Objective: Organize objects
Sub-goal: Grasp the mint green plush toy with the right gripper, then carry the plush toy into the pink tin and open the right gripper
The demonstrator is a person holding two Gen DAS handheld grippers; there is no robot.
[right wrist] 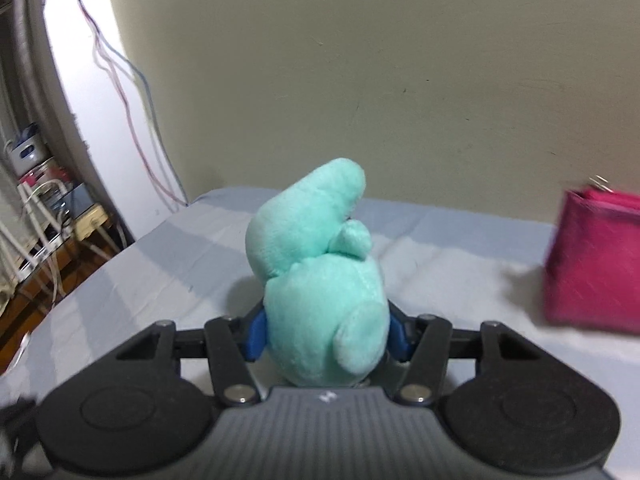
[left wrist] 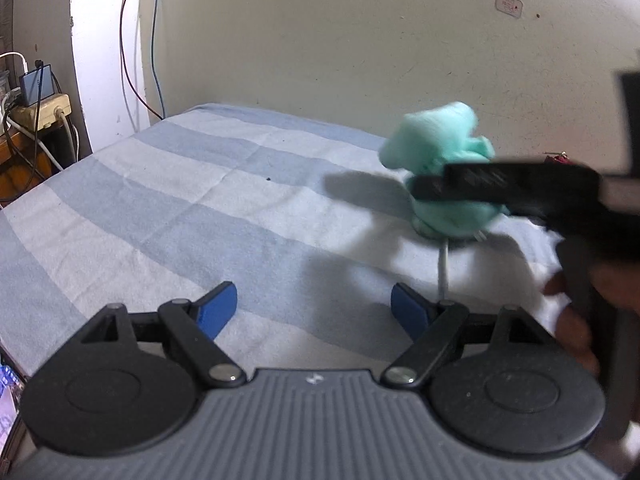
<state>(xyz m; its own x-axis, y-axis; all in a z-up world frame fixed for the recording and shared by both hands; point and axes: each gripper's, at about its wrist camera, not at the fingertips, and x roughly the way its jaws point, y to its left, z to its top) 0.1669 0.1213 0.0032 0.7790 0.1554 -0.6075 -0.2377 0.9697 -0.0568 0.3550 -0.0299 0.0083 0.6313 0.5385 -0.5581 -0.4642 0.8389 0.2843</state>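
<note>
Right wrist: right gripper (right wrist: 326,332) pinching mint plush toy (right wrist: 320,280), pink pouch (right wrist: 592,260) near bed's (right wrist: 160,280) right; left gripper (left wrist: 314,312) spread.

We see a mint-green plush toy (right wrist: 320,280) against a cream wall (right wrist: 400,80). The bed sheet (left wrist: 180,208) carries broad stripes of pale blue and off-white. Both grippers are black with bright blue pads (left wrist: 218,310), over ribbed grey bodies. A magenta pouch (right wrist: 596,264) sits at the right edge. Red and blue cables (left wrist: 140,60) hang down the wall.
</note>
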